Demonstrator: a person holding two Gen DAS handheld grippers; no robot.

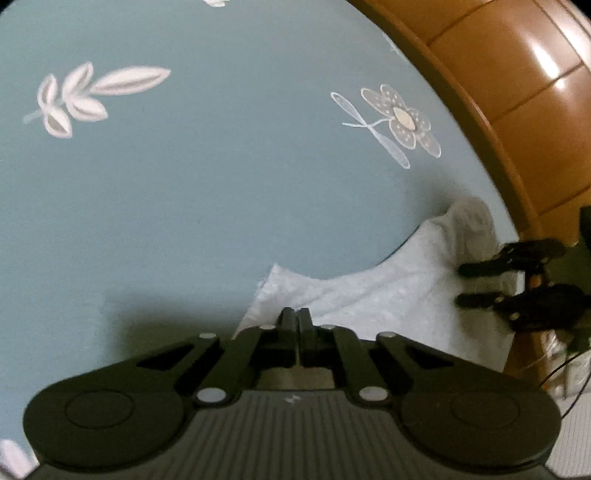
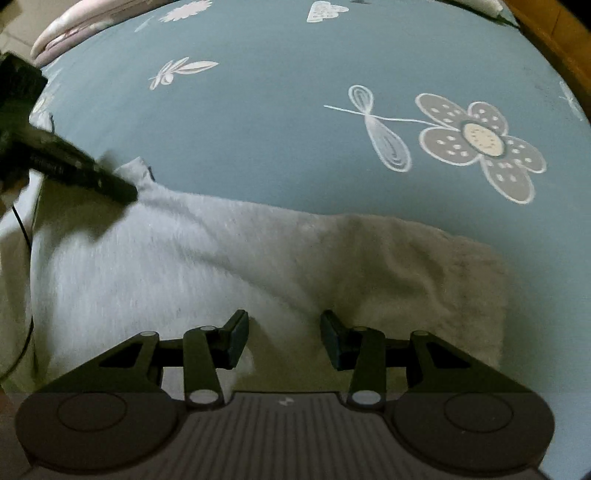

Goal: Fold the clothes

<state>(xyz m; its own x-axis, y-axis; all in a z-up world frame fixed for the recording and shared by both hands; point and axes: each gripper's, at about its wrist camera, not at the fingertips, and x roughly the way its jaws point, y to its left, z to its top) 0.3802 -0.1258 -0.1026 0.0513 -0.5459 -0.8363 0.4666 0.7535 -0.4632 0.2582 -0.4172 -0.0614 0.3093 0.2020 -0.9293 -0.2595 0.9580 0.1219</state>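
A pale grey-white fuzzy garment (image 2: 258, 258) lies spread on a blue sheet; it also shows in the left wrist view as the same garment (image 1: 369, 295). My left gripper (image 1: 297, 317) is shut, its fingers pressed together on the garment's near corner edge. From the right wrist view, the left gripper (image 2: 127, 194) pinches a raised corner of the cloth at the left. My right gripper (image 2: 284, 326) hovers open just above the garment's middle, nothing between its fingers. Its two fingers (image 1: 480, 269) stand apart at the garment's right end.
The blue bedsheet (image 1: 184, 184) carries white leaf and flower prints (image 2: 480, 144). A brown wooden bed edge (image 1: 498, 155) and shiny wooden floor (image 1: 535, 74) run along the right. Pink-white bedding (image 2: 74, 22) lies at the far left. Thin black cables (image 2: 22, 229) hang near the left gripper.
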